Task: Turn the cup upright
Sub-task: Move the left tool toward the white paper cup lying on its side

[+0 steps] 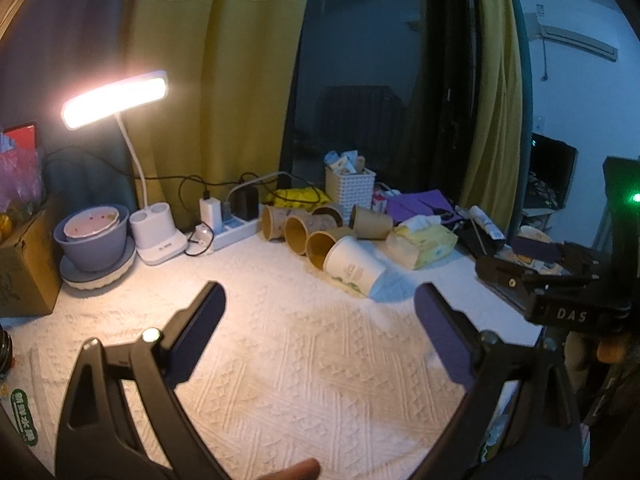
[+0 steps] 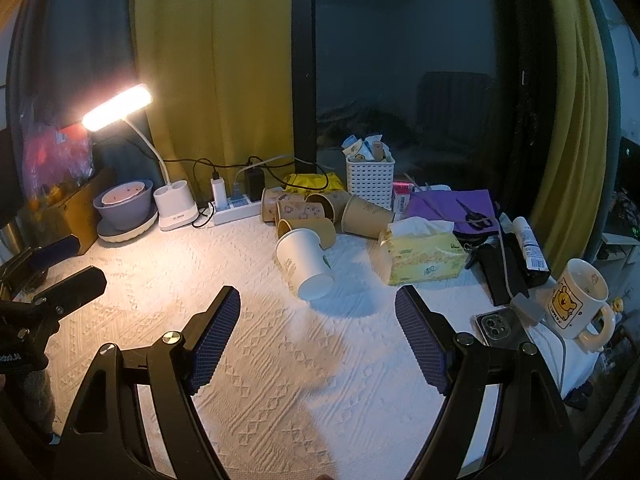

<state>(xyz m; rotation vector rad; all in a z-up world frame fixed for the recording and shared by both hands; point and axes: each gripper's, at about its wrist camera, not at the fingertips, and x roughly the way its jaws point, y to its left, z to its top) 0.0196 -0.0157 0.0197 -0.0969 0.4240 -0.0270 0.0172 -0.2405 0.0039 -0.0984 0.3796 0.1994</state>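
On the table lay one white cup [image 2: 305, 264], five brown cups [image 2: 366, 211], one mug [image 2: 578, 298], one tissue pack [image 2: 424, 258]

A white paper cup [image 1: 354, 270] is seen lying on its side on the cloth-covered counter [image 1: 280, 360], touching a cluster of toppled brown cups [image 1: 308, 228] — the left gripper [image 1: 320, 312] is held spread wide and empty, short of it, under a lit desk lamp [image 1: 114, 98].

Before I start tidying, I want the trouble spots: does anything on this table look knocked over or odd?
Yes. The white paper cup lies on its side on the white cloth, base toward the camera. Behind it, several brown paper cups are also toppled in a heap beside the tissue box. No spill shows. Both grippers, left and right, are open.
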